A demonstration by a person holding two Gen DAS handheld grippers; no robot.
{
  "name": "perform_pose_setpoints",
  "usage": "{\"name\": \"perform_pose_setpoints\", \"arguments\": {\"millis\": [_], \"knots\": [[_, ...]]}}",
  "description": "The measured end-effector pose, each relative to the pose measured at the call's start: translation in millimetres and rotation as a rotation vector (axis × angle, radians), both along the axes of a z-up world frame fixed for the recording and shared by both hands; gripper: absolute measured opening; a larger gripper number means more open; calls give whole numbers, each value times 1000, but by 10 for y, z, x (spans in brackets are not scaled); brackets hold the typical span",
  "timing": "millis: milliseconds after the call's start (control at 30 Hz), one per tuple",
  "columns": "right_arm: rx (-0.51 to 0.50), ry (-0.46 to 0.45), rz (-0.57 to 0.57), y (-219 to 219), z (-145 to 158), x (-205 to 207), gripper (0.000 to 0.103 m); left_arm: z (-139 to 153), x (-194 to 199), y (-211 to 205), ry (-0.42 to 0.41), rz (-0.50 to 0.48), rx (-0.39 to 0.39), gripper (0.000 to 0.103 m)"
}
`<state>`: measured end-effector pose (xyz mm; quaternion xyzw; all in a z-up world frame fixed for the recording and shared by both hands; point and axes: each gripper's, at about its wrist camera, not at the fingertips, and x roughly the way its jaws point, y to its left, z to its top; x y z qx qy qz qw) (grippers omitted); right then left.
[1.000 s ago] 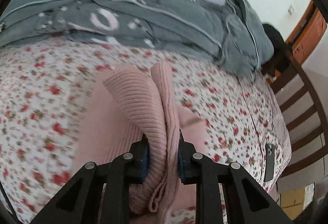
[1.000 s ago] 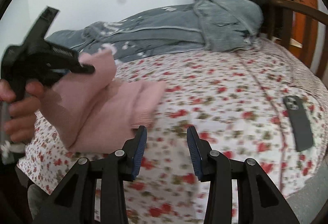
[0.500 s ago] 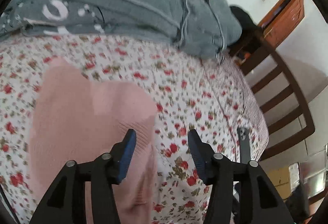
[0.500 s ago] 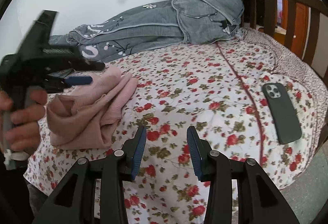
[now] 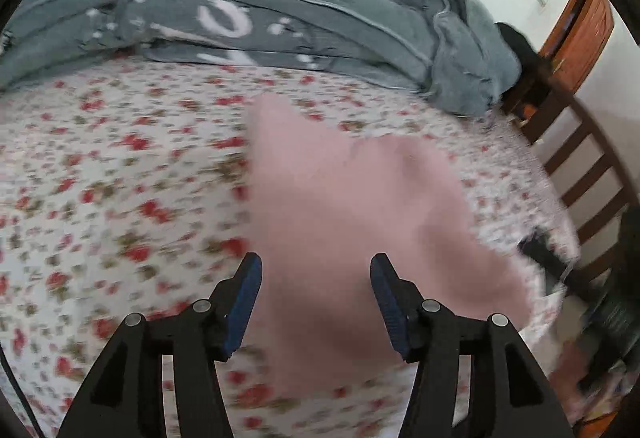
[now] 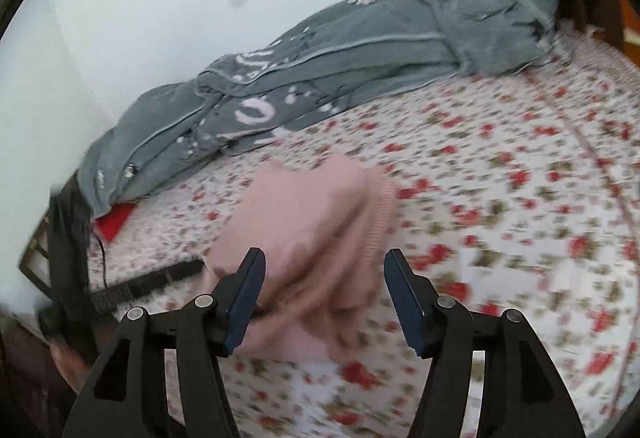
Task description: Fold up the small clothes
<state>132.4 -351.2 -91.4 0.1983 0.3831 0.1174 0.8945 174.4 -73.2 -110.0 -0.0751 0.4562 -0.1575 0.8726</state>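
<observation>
Both grippers released, L gripper (image 5: 316, 298) & R gripper (image 6: 324, 298) over pink garment (image 6: 312, 230), bunched on floral bed (image 6: 520, 197). Grey blanket (image 6: 320, 77) behind by wall. Wooden footboard (image 5: 580, 165) beyond bed edge. Frames blurry.

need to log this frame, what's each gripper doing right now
left gripper: open, holding nothing, pink garment beyond it.
right gripper: open, holding nothing.

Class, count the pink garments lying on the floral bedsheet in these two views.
1: a pink knit garment lies bunched mid-bed on the floral bedsheet, ahead of both open grippers. Blur may hide others.
</observation>
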Motion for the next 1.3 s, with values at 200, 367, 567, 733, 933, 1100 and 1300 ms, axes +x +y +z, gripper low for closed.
{"name": "perform_pose_setpoints", "arguments": {"millis": [200,367,567,733,933,1100,1300], "knots": [[-3,23,92,528,-26,143,63,-176,62,312,12,41,19,54],[-225,77,49,826,-253,193,19,-221,92,404,14,35,-8,54],[-108,-57,-1,491,-166,-87,11,-219,52,455,1,6,-18,54],[-196,55,8,469,-624,-44,13,-250,9,553,2,-3,-36,54],[-186,-60,-5,349,-145,-104,68,-292,12,722,8,19,-75,54],[-130,1,-45,235,-150,336,69,-287,14,748,-9,4,-89,54],[-69,119,-24,232,-470,787,17,-234,-15,697,-65,-34,3,54]]}}
